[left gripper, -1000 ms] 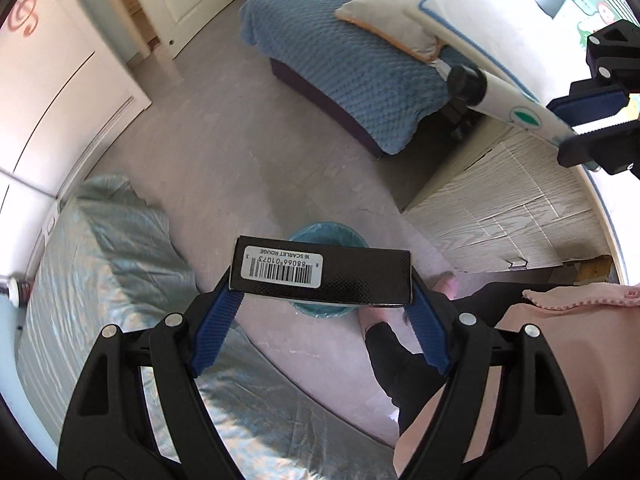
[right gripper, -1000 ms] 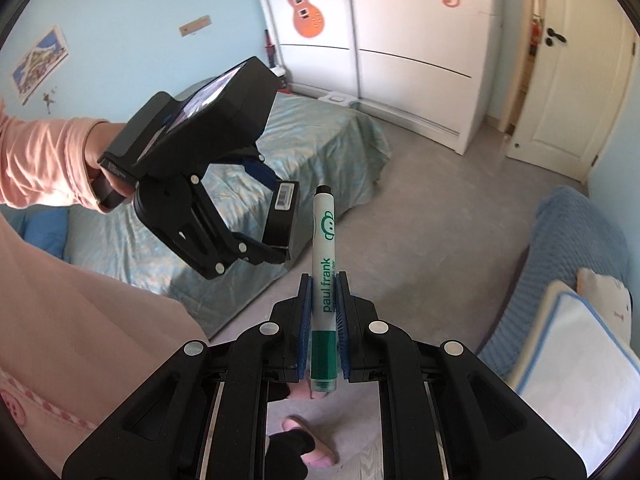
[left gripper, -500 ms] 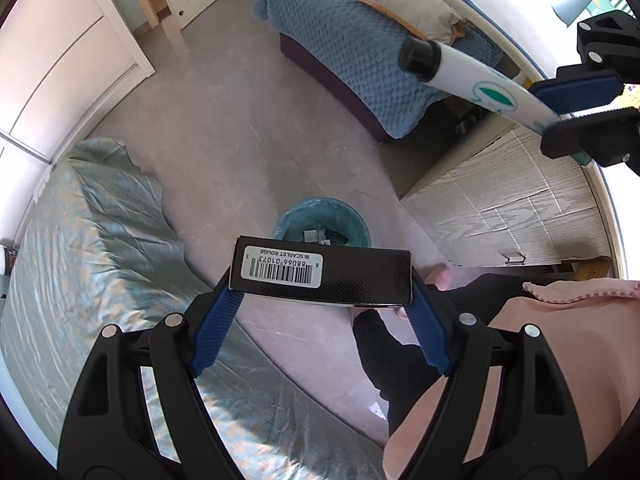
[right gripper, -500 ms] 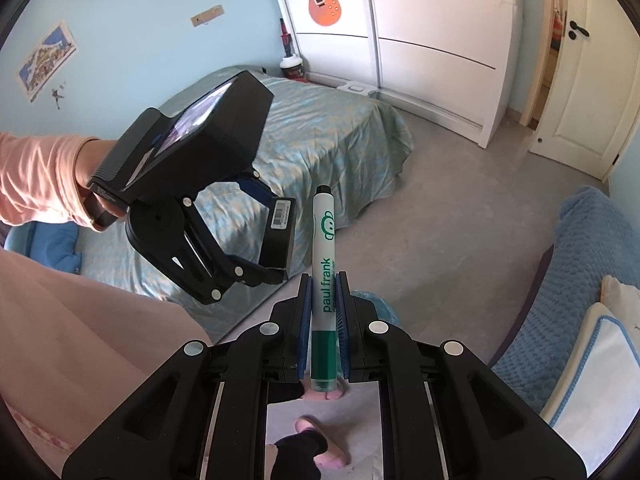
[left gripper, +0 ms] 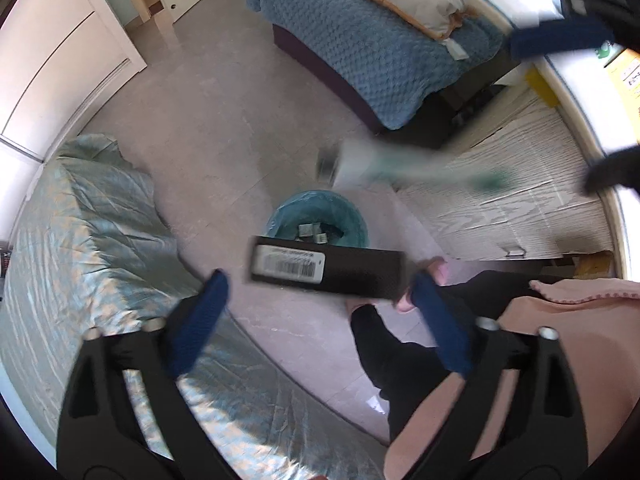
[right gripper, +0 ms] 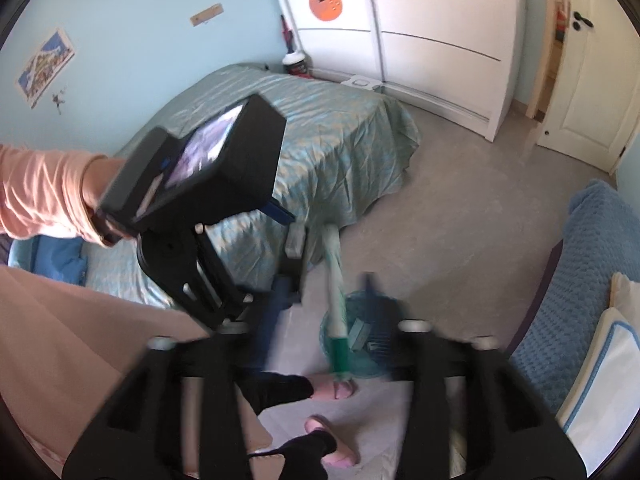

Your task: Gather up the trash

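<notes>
- While both pairs of tongs hang over the floor, the teal-lined bin [left gripper: 318,216] sits almost straight below them, between the green-covered bed [left gripper: 92,240] and the person's feet; that vertical line-up is what the drop turns on.
- Left gripper [left gripper: 320,300] points straight down, its jaws have just been opening and now stand wide; neither blue pad [left gripper: 200,316] presses on anything.
- Between those 2 pads the black barcoded box [left gripper: 326,270] shows blurred, loose from both, its long axis running crosswise from pad to pad. In the left wrist view it overlaps the near rim of the bin, so I judge it to be falling toward the opening, though near the edge.
- Right gripper [right gripper: 320,320] slants downward; its jaws have also just been opening and hold nothing now.
- Green-and-white marker [right gripper: 335,300] is smeared by motion, free of the pads, its long axis running away from the tongs with the green end nearest them, over the bin's near side. In the left wrist view it streaks above and to the right of the bin.
- By my reading, the left hand is the nearer one to the bin's centre; the marker's slanted lie makes it the likelier of the 2 items to clip the rim or miss.
- Some small grey pieces already lie in the bin.
</notes>
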The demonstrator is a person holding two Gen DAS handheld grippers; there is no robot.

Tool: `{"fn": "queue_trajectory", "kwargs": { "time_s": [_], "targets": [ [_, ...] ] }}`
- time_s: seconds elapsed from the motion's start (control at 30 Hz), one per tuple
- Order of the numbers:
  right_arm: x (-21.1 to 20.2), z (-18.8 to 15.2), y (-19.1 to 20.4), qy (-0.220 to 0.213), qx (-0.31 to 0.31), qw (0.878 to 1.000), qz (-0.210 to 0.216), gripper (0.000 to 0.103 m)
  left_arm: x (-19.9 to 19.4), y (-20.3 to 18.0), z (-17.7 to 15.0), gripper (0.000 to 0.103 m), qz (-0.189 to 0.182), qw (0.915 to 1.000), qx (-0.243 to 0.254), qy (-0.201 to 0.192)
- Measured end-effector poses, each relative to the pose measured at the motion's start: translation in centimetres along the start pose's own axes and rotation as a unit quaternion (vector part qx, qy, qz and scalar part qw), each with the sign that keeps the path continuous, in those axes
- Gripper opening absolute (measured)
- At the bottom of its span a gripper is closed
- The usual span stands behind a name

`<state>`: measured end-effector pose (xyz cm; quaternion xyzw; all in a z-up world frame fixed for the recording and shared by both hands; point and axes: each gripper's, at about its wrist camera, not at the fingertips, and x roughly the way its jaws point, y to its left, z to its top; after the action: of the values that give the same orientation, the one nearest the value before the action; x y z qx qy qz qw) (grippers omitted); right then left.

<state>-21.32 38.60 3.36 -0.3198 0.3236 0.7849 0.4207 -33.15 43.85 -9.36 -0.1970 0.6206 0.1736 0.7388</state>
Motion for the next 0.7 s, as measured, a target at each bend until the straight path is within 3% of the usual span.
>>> {"fn": "queue_trajectory", "kwargs": {
  "time_s": [0.27,0.7],
  "targets": [
    [-0.5,-0.6,-0.3,0.000,0.023,1.000,-0.013,0.057,1.0,-0.5,-0.2,0.096,-0.002,0.9997,0.010,0.022],
    [-1.4,-1.7,-1.7,-0.004,0.074,0.996,-0.043,0.077,0.1,-0.7,0.2,0.096,-0.007,0.9999,0.010,0.011]
  ]
}}
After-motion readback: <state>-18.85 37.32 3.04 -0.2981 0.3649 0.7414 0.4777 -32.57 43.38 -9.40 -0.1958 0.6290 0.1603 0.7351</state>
